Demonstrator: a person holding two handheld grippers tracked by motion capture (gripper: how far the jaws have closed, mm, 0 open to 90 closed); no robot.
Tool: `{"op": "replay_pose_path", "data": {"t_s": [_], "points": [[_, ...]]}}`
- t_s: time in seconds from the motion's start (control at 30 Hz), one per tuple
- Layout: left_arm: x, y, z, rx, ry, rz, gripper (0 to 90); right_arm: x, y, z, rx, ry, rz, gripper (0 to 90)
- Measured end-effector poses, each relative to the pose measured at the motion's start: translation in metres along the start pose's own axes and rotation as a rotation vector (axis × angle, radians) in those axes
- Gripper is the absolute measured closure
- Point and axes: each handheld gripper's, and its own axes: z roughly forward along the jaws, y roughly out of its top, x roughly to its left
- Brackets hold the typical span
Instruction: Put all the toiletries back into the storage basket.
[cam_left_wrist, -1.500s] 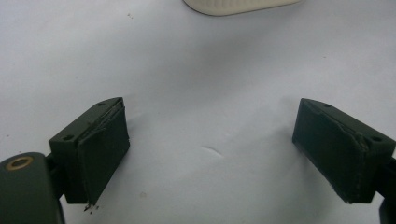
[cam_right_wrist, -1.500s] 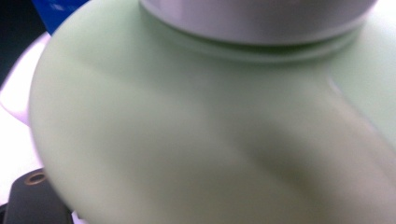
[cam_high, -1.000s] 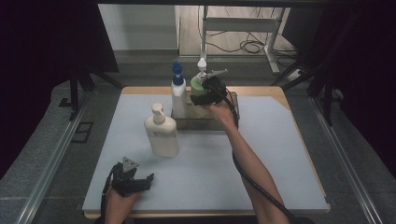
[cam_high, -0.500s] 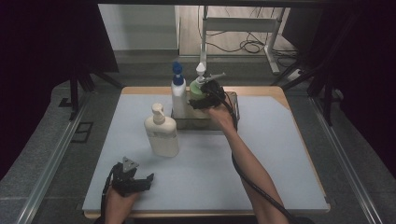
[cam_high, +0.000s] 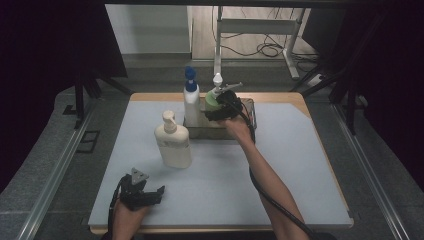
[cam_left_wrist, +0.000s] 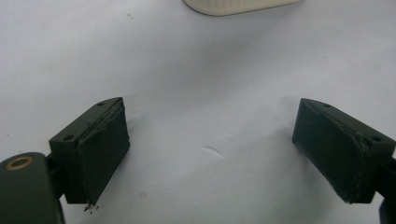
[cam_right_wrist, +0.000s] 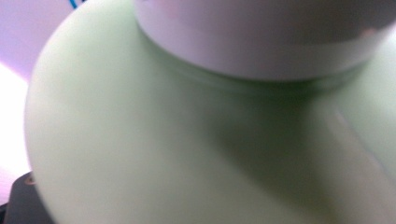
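high view puts the left gripper (cam_high: 159, 190) nearest, resting low on the pale blue-grey mat (cam_high: 300, 165) with its jaws spread wide and nothing between them; the left gripper view shows bare mat between the two black rubbery pads (cam_left_wrist: 100, 154) and the base of the cream pump bottle (cam_left_wrist: 238, 5) just ahead. that cream pump bottle (cam_high: 173, 142) stands alone on the mat, squat and oval. farther on, the right gripper (cam_high: 216, 111) is at the green bottle (cam_high: 212, 100), which stands upright in the grey tray (cam_high: 250, 112) beside the tall white bottle with a blue cap (cam_high: 190, 100). the right gripper view looks close on the smooth, rounded pale-green shoulder (cam_right_wrist: 140, 154) under a white collar (cam_right_wrist: 261, 42); the jaws seem clamped around the body, though the pads themselves are hidden. i judge the bottle light, stiff plastic, glossy and somewhat slippery; the straight body below the shoulder is the safest hold, since the curved shoulder would let the pads slide.
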Motion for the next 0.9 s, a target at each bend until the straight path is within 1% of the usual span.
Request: {"op": "replay_pose_path", "data": {"t_s": [0.13,0.23,0.3,0.37,0.4,0.47,0.5,0.57,0.73,0.87,0.9], "points": [[0.000,0.000,0.000,0.000,0.000,0.000,10.3,-0.001,0.001,0.000,0.012,-0.002,0.009,11.9],[0.000,0.000,0.000,-0.001,0.001,0.000,10.3,-0.001,0.001,0.001,0.007,0.003,0.011,11.6],[0.000,0.000,0.000,0.000,0.000,0.000,10.3,-0.001,0.000,0.001,-0.002,0.004,0.022,11.2],[0.000,0.000,0.000,0.001,0.000,0.002,10.3,-0.003,0.000,0.002,-0.008,0.008,0.020,10.6],[0.000,0.000,0.000,0.001,0.001,0.002,10.3,-0.003,0.000,0.002,-0.011,0.019,0.023,9.2],[0.000,0.000,0.000,0.002,0.000,0.003,10.3,-0.005,-0.001,0.001,-0.018,0.047,0.035,3.5],[0.000,0.000,0.000,0.002,0.001,0.003,10.3,-0.005,-0.001,0.000,-0.022,0.050,0.039,1.4],[0.000,0.000,0.000,0.001,0.002,0.002,10.3,-0.005,-0.001,-0.002,-0.027,0.049,0.029,0.1],[0.000,0.000,0.000,-0.001,0.001,0.002,10.3,-0.006,-0.004,-0.010,-0.033,0.045,0.018,0.1],[0.000,0.000,0.000,0.000,0.001,0.003,10.3,-0.006,-0.008,-0.016,-0.034,0.041,0.008,3.4],[0.000,0.000,0.000,-0.001,0.001,0.002,10.4,-0.007,-0.010,-0.018,-0.037,0.047,0.008,4.1]]}}
